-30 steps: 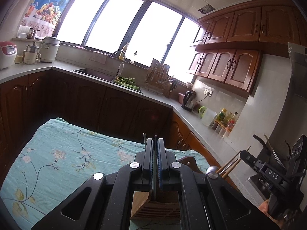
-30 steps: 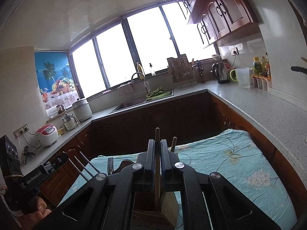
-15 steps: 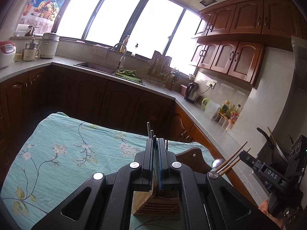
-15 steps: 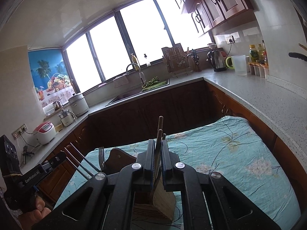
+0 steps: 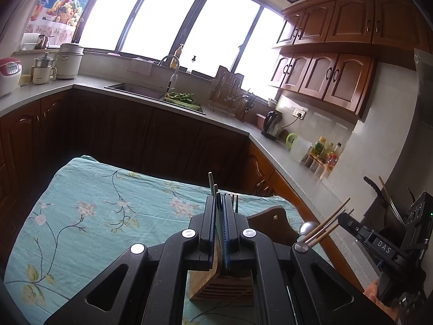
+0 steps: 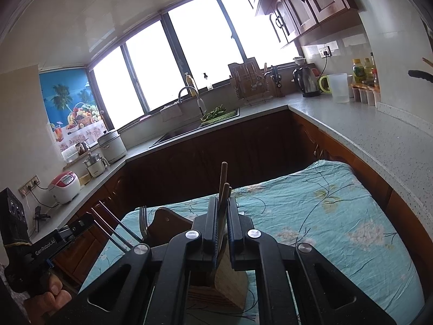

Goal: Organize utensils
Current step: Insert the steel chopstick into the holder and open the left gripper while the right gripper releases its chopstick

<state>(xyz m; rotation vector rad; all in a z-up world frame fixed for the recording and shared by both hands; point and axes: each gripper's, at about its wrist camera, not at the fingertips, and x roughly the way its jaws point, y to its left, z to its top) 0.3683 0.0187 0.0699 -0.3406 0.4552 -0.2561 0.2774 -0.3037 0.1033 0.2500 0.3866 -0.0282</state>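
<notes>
Metal chopsticks (image 5: 212, 188) clenched between the left gripper (image 5: 221, 233) jaws, tips poking up past them; bamboo holder (image 5: 220, 284) directly beneath the jaws on the floral-clothed bench (image 5: 81, 216). Could miss a slot if lowered at this tilt, sticks skidding off the holder's rim. Off to the right of the jaws, wooden chopsticks (image 5: 328, 223) slanting close, so a clash over the holder seems possible.

Wooden sticks pinched tight in the right gripper (image 6: 222, 224) jaws, holder again right below them. Fork (image 6: 143, 220) standing left of the jaws; a sideways nudge might tip the whole holder.
</notes>
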